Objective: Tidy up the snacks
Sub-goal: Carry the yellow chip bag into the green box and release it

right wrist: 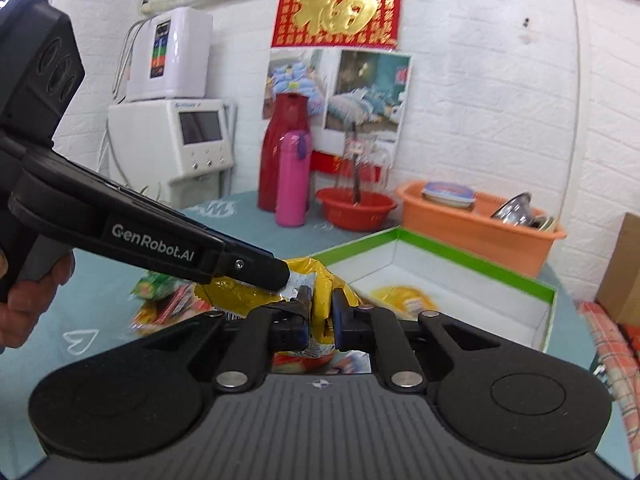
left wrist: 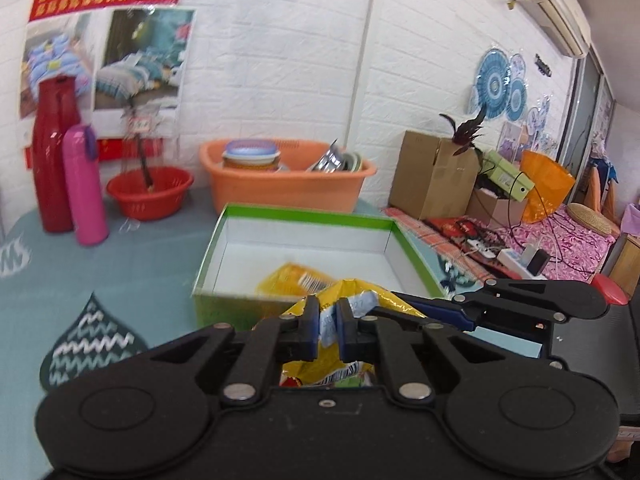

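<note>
Yellow crinkly foil snack bag (left wrist: 360, 292) pinched by both claws — left claw (left wrist: 327, 330), right claw (right wrist: 320, 316) — so lift together, level, over the green-rimmed cardboard box (left wrist: 396, 236) — then release.

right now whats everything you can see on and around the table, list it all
yellow snack bag: 1, held up in front of the box by both claws
second yellow bag: 1, inside the box
snack packets: a few, green and red, on the table left of the held bag
box: 1, green rim, white inside, open, mid table
basin: 1, orange, behind the box, holds dishes
bowl: 1, red, left of the basin
flask: 1, tall, red, by the wall
bottle: 1, pink, in front of the flask
cardboard box: 1, brown, far right
left claw: shut on the bag
right claw: shut on the bag
hand: 1, on the left claw's handle
</note>
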Motion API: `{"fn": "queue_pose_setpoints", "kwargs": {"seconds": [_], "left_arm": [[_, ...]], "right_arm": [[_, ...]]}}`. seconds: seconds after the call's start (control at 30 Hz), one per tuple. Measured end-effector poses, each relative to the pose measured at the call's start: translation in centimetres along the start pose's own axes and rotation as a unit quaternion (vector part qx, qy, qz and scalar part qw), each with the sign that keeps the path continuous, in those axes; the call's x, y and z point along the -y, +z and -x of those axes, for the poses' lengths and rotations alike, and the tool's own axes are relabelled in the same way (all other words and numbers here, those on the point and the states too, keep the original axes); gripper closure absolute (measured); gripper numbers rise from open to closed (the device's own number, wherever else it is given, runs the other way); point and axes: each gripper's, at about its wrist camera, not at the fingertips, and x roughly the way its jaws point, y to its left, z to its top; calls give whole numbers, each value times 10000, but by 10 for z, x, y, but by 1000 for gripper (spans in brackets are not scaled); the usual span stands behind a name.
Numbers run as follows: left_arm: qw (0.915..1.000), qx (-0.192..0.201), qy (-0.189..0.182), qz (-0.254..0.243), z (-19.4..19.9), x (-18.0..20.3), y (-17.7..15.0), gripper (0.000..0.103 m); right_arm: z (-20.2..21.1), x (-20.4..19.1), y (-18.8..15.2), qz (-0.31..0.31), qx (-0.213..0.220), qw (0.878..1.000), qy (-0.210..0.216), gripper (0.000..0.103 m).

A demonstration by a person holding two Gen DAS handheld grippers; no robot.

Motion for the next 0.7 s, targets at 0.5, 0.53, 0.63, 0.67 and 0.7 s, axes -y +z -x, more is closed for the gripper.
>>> {"fn": "queue_pose_setpoints", "kwargs": {"seconds": [0.5, 0.53, 0.63, 0.67, 0.7], "left_arm": [[9983, -202, -486, -243, -120, 18, 44, 22], [9982, -216, -491, -280, -126, 18, 45, 22], [9979, -223, -492, -344, -140, 17, 46, 23], [9979, -186, -491, -382, -143, 17, 46, 23], [9979, -150, -464, -420, -146, 17, 45, 21]], "right_arm": [[-38, 110, 0, -470, 187, 9966, -654, 86], [-42, 116, -3, -560, 165, 9961, -661, 86], [-52, 130, -10, -767, 119, 9947, -675, 86], [-54, 132, -12, -794, 100, 9944, -687, 86], [-58, 134, -14, -813, 70, 9942, -708, 86]]}}
